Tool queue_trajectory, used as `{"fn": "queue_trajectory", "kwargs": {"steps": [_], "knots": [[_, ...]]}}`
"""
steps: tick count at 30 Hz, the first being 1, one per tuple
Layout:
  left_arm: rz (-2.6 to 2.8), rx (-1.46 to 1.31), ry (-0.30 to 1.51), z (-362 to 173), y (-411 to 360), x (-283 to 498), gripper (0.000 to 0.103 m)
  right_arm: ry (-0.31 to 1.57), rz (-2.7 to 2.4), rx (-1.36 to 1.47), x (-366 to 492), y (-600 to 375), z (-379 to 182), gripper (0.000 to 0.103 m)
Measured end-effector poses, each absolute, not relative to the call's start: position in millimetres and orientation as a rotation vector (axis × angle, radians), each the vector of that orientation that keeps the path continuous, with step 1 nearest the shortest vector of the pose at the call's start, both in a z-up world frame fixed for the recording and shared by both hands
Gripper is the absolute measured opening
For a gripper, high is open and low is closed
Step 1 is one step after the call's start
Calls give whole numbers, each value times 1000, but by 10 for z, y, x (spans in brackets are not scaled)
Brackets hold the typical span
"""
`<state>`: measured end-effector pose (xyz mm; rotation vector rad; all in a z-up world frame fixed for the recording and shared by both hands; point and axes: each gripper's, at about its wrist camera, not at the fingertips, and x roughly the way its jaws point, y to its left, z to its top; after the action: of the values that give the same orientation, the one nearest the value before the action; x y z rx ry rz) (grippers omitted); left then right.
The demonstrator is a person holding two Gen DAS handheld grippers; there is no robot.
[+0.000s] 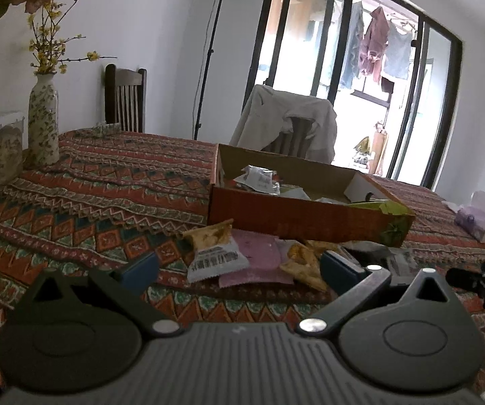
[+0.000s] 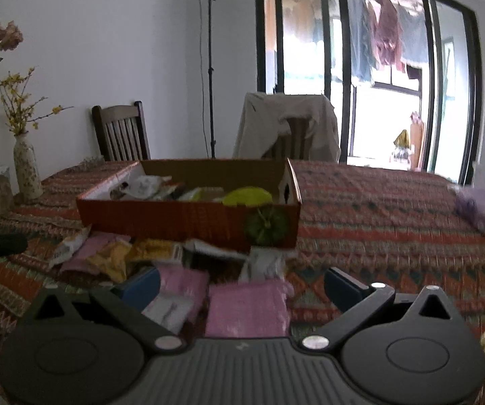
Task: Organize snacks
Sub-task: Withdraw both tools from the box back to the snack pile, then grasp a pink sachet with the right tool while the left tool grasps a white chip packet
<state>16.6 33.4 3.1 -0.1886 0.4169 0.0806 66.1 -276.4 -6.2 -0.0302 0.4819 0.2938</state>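
Both tongs stand with jaws spread wide, gripping nothing. The left tongs [image 1: 239,266] hover low over loose snack packets [image 1: 242,260] lying on the patterned worktop [image 1: 90,202], just in front of the cardboard box [image 1: 303,219]. The right tongs [image 2: 242,287] hover over a pink packet [image 2: 247,307] between the jaws, contact not discernible. The box [image 2: 188,219] already holds several packets. A floral vase [image 1: 43,125] stands well apart at the left.

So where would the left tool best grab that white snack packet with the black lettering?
Probably by the white packet's near, lettered end, coming in low from the front. It lies flat, overlapping the pink packet, and its free bottom edge faces the open left tool.
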Motion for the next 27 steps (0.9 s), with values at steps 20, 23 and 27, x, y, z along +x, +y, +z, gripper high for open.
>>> {"fn": "queue_trajectory", "kwargs": {"steps": [20,23,27], "knots": [[103,-217,406,105,474,-78,103,545,245,47,522,-2962,-169,103],[91,-207,407,111,466,-102,103,546,228,26,530,-2940,-155,103],[82,-202,403,104,474,-100,103,556,222,14,571,-2895,-175,100]]}}
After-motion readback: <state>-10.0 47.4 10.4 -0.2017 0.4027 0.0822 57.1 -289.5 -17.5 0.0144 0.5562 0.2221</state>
